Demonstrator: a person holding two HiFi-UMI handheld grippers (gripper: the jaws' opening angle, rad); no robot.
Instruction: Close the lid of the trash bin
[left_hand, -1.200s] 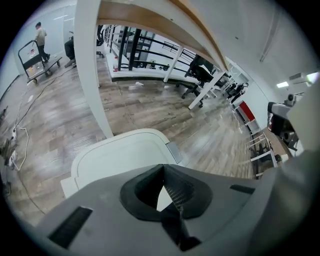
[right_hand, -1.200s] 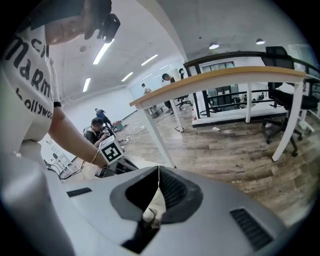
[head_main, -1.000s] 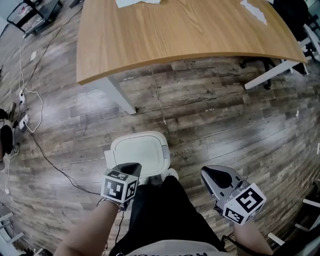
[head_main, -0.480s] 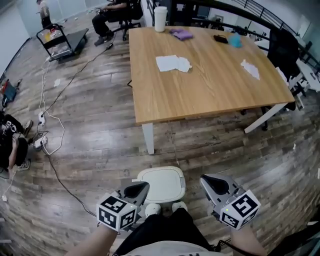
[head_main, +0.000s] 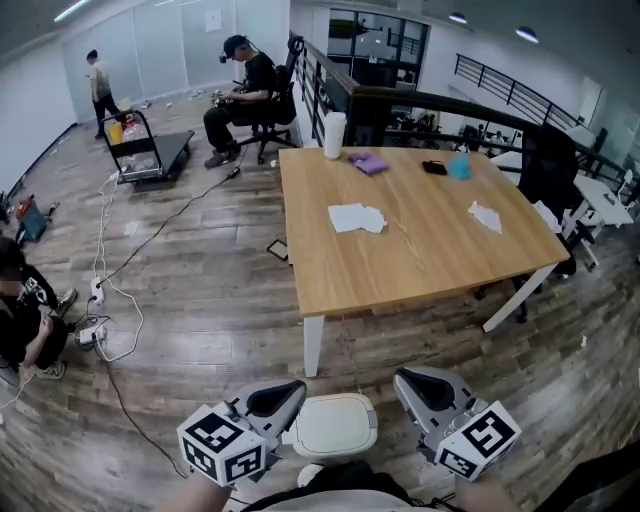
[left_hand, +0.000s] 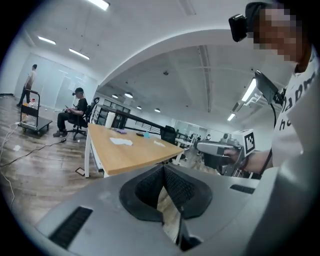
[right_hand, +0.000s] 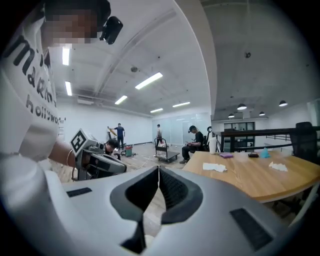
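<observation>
Trash bin (head_main: 333, 452) sits on the wood floor (head_main: 200, 330) at 6 o'clock in the head view, right by the person's legs. Its pale lid (head_main: 335, 422) lies flat on top and looks already down, though I can't tell if it's fully seated. Left claw (head_main: 288, 392) hangs at the bin's 9 o'clock and right claw (head_main: 404, 380) at its 3 o'clock. Both are closed w/ pads together and nothing btw. them, and both are clear of the lid. To finish well, prob. just check the lid edge is flush all round. If a corner stands proud, press straight down mid-lid w/ one closed claw tip. Don't push sideways, since a light bin could skid on the boards. Counter (head_main: 420, 260) w/ papers (head_main: 357, 217) stands at 12–1 o'clock, well apart. Cables (head_main: 118, 300) trail at 10 o'clock, no obstacle.
</observation>
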